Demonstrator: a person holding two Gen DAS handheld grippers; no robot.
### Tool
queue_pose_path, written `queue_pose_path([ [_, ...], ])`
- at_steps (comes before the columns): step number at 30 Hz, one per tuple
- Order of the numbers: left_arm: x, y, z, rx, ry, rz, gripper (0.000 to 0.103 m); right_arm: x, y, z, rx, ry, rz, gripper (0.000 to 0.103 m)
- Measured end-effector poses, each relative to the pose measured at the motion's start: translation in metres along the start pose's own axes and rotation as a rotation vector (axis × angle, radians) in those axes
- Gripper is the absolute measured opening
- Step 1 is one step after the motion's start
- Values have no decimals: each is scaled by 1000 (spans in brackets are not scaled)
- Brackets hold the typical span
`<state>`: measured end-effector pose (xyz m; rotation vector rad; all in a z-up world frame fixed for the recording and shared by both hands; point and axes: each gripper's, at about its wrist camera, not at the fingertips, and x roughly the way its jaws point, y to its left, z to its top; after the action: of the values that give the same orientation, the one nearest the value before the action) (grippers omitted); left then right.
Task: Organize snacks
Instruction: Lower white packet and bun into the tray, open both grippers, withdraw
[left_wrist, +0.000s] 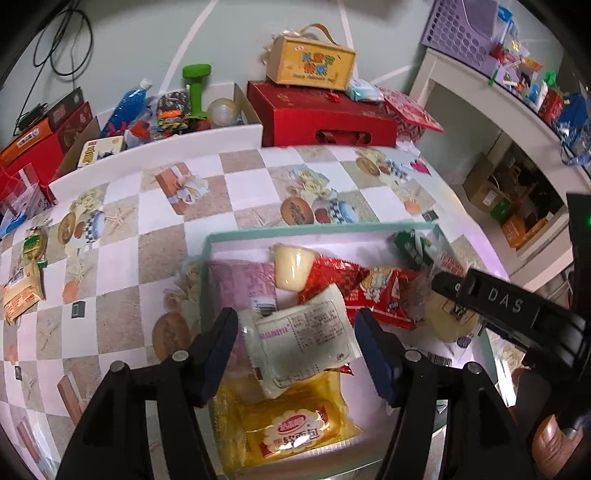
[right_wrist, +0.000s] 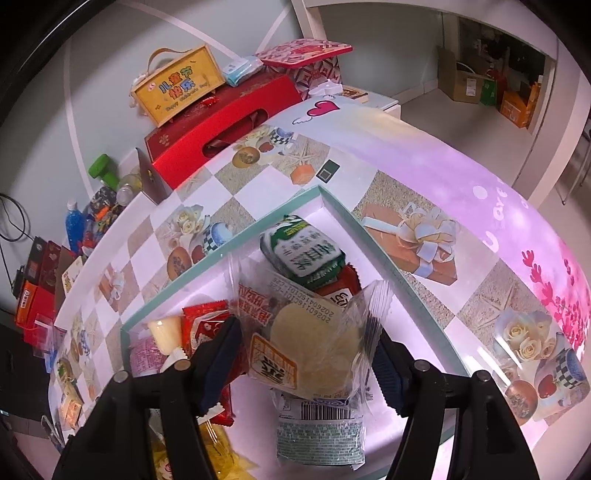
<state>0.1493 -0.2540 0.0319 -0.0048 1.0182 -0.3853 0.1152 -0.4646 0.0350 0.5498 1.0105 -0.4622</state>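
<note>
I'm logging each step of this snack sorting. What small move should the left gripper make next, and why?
Probably lift the left gripper away. Its jaws stand apart beside the white packet, which lies in the tray on the other snacks, seemingly released.

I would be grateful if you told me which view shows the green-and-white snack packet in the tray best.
The right wrist view: the green-and-white snack packet lies in full view at the teal tray's far corner, its printed face turned toward the camera. The left wrist view shows it only small, at the tray's far right corner.
</note>
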Motion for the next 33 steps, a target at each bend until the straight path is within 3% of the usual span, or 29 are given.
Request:
queue_pose_path([
  [2,-5,9,3,-34,-14,9,69,-3,1,0,3,-10,12,75],
  [4,-6,21,4,-73,-21,26,79,-6,2,1,1,-21,20,89],
  [6,-5,35,5,-120,-23,50,86,-8,4,1,-5,-32,18,95],
  [9,-2,62,3,-206,-14,107,87,-8,6,0,-14,-39,23,103],
  [11,-1,77,1,-246,-17,141,92,-9,7,0,-16,-46,23,103],
  [17,-6,113,-4,-307,-47,236,93,-13,10,0,-19,-67,29,103],
  [20,-11,127,-5,-328,-61,256,103,-18,16,0,-31,-87,35,103],
  [30,-36,172,-8,-382,-134,331,103,-38,68,-12,-167,-157,70,103],
  [33,-43,184,-9,-403,-153,329,103,-44,86,-19,-218,-191,44,103],
])
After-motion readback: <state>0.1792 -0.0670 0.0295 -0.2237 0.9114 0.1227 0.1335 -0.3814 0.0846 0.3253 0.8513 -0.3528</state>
